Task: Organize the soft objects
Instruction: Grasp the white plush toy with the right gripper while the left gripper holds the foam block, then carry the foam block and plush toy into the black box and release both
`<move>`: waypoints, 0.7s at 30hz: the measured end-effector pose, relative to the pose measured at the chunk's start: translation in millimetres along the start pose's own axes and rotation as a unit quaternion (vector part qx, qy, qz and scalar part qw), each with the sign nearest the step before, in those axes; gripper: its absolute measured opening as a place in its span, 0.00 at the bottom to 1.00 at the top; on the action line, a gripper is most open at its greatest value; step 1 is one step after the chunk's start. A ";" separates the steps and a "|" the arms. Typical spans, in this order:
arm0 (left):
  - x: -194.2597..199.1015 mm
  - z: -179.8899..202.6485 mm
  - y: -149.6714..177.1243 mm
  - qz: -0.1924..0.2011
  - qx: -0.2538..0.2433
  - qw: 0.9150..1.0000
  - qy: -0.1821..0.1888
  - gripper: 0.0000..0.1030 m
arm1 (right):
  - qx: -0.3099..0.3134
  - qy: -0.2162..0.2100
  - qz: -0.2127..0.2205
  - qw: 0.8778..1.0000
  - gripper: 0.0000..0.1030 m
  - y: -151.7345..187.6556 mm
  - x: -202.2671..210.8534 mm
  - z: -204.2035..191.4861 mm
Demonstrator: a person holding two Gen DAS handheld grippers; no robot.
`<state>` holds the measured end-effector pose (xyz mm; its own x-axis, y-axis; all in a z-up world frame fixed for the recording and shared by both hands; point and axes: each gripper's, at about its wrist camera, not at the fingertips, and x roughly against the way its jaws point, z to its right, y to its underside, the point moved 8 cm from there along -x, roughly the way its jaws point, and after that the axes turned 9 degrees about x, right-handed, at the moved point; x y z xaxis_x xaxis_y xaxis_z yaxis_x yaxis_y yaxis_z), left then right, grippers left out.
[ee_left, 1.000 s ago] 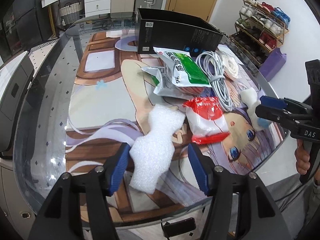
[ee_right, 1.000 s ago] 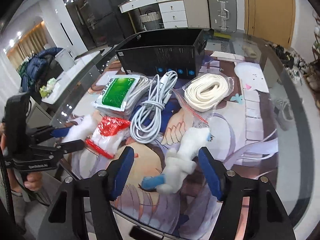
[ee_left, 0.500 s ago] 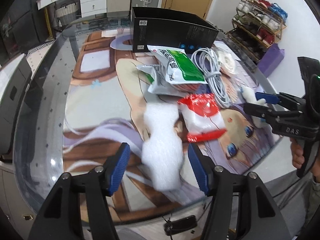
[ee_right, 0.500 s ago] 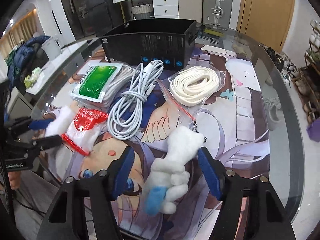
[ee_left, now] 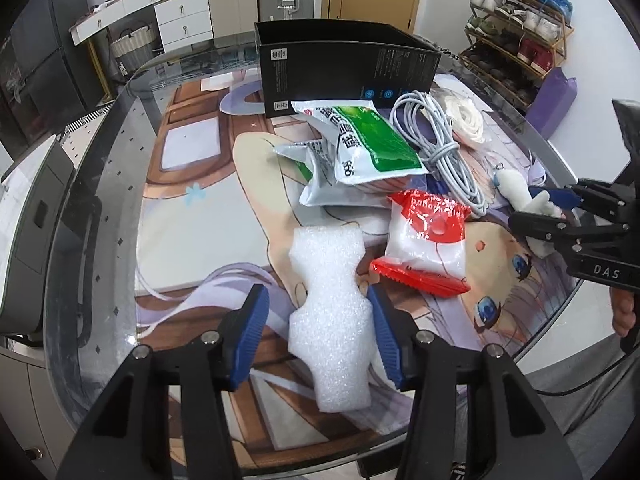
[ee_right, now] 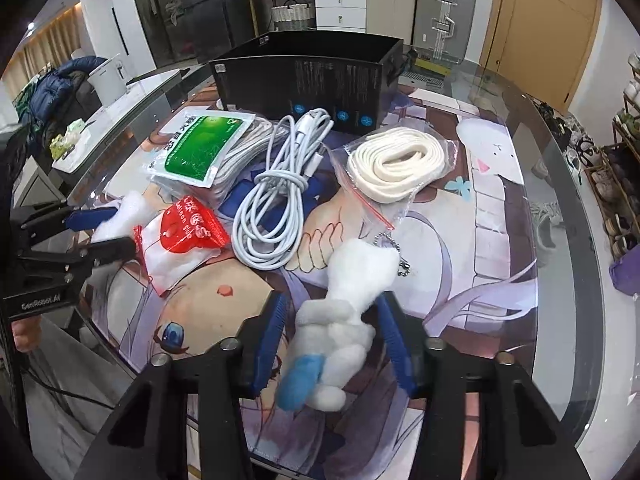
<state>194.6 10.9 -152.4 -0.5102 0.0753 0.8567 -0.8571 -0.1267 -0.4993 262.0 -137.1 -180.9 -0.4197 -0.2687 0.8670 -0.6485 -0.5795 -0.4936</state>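
Narrowing since the earlier frame, both grippers' jaws have just been closing. Left gripper (ee_left: 316,336) brackets the foam piece (ee_left: 330,320), its left pad apart. Right gripper (ee_right: 332,336) pinches the plush toy (ee_right: 340,320).

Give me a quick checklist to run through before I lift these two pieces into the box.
1. Foam between the left gripper fingers, which have just been closing: ok.
2. Left fingers pressing the foam on both sides: cannot tell.
3. Plush pinched by the right gripper fingers, which have just been closing: ok.
4. Box open on top: ok.
5. Plush's chain apart from the cable: ok.
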 end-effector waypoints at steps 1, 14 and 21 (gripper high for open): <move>0.2 0.1 0.2 0.002 -0.003 1.000 -0.005 0.36 | 0.007 0.002 -0.002 1.000 0.34 0.2 -0.3 -2.0; 34.8 -0.7 -11.1 0.047 0.011 0.999 0.012 0.35 | 0.025 -0.006 0.044 0.999 0.33 -13.9 30.8 -16.4; 56.5 11.8 -37.1 0.084 0.000 0.996 0.013 0.35 | 0.025 -0.014 0.096 0.995 0.32 -42.6 64.6 -27.2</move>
<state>198.4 8.3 -83.9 -0.6486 0.0783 0.7571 -0.7591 -0.1395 -0.6359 245.2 -108.8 -105.8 -0.5151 -0.3984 0.7589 -0.5252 -0.5530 -0.6468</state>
